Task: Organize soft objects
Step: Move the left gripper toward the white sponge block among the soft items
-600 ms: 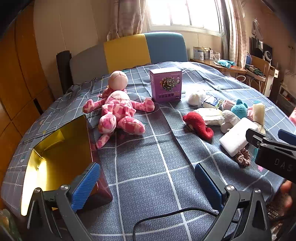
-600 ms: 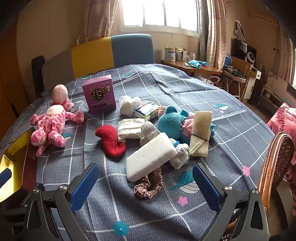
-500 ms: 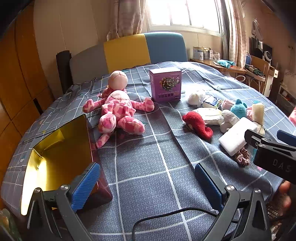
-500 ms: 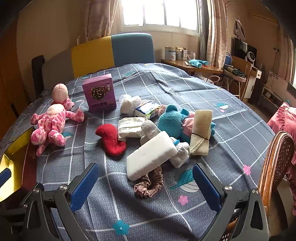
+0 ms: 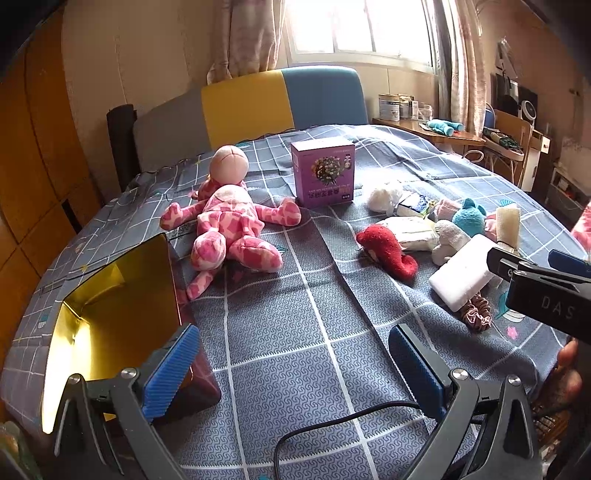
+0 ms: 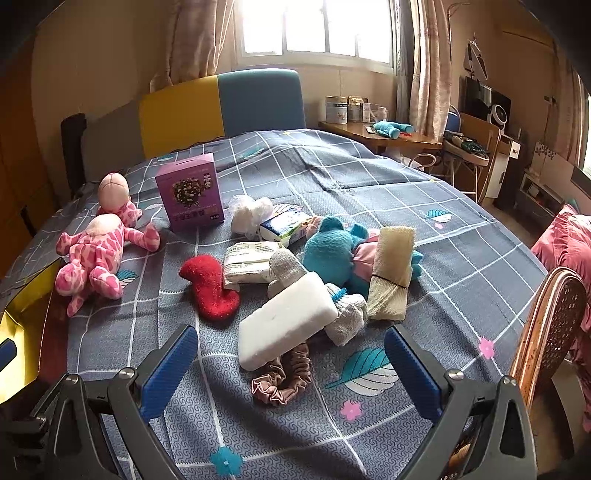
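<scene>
Now | left gripper (image 5: pixel 291 369) spread wide, empty | right gripper (image 6: pixel 291 369) same | brown satin scrunchie (image 6: pixel 282 376) half-hidden under white foam block (image 6: pixel 288 319) | gold-lined open box (image 5: pixel 110 317) cut off at frame edge

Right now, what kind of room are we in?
Most likely a bedroom in a home: a bed with a grey checked bedspread, a padded headboard in yellow and blue, and a curtained window with a cluttered desk beside it.

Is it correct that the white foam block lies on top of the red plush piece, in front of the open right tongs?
Not quite. The white foam block lies on the brown scrunchie, not the red plush piece, which sits apart. The right wrist view shows it, in front of the open right tongs.
</scene>
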Demonstrator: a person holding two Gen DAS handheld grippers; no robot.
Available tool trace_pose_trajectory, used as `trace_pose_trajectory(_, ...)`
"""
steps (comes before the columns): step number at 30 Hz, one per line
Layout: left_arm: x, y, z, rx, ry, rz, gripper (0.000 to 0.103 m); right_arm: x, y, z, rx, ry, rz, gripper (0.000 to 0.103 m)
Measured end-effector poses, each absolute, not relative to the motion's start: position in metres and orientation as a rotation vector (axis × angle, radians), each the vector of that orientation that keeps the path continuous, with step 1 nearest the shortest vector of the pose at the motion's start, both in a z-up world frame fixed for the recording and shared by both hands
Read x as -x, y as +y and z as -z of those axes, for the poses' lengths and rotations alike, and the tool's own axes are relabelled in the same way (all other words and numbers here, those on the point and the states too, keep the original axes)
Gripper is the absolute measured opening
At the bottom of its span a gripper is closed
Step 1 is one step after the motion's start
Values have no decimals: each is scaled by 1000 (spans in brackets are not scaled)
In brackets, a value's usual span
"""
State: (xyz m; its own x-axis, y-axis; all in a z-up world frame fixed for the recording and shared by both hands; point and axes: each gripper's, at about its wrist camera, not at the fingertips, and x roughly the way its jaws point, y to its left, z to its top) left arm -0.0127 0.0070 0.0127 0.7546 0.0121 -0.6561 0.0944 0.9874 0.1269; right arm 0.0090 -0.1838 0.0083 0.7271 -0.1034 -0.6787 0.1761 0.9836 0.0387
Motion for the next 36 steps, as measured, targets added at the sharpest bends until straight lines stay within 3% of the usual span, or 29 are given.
trace_pose_trajectory(36, -22, 4, -23, -80, 778, 227, 103, -38, -278, -11, -129, 873, 131, 103)
